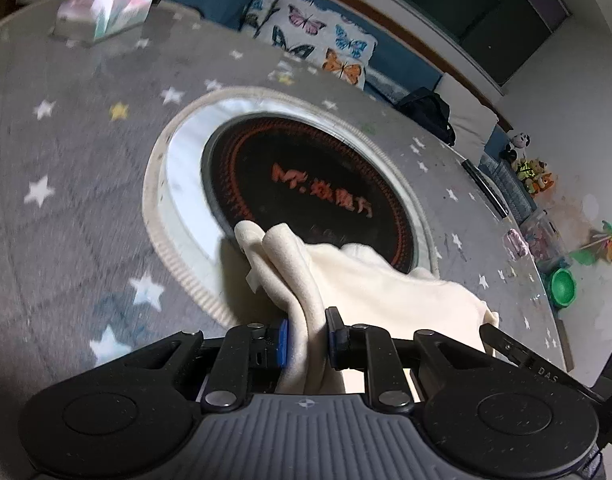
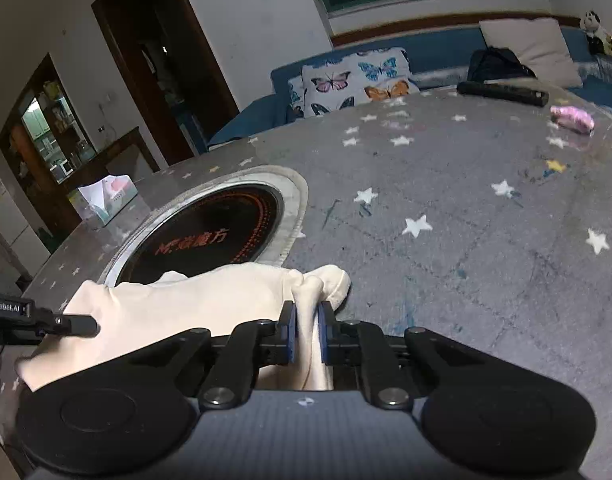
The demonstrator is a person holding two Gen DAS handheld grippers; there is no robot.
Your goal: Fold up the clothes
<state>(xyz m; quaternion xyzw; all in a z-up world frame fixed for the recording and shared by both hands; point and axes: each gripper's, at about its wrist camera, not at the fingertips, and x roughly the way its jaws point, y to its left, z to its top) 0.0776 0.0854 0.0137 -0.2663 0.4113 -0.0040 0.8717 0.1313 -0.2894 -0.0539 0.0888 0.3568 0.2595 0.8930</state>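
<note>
A cream-coloured garment point(image 1: 385, 292) lies bunched on the grey star-patterned tablecloth point(image 1: 66, 152), partly over the round black hotplate point(image 1: 306, 184). My left gripper point(image 1: 307, 336) is shut on a thick folded edge of it, which sticks out past the blue pads. In the right wrist view the same cream garment point(image 2: 186, 304) stretches to the left, and my right gripper point(image 2: 306, 330) is shut on a bunched edge of it. The tip of the left gripper point(image 2: 66, 324) shows at the left edge. Part of the right gripper point(image 1: 517, 356) shows at the right in the left wrist view.
A tissue box point(image 1: 106, 8) stands at the far side of the table. A black bar point(image 2: 501, 92) and a pink object point(image 2: 573, 118) lie near the far right edge. Beyond are a blue sofa with a butterfly cushion point(image 2: 357, 76), a black bag point(image 1: 429, 116), toys and a green bowl point(image 1: 563, 286).
</note>
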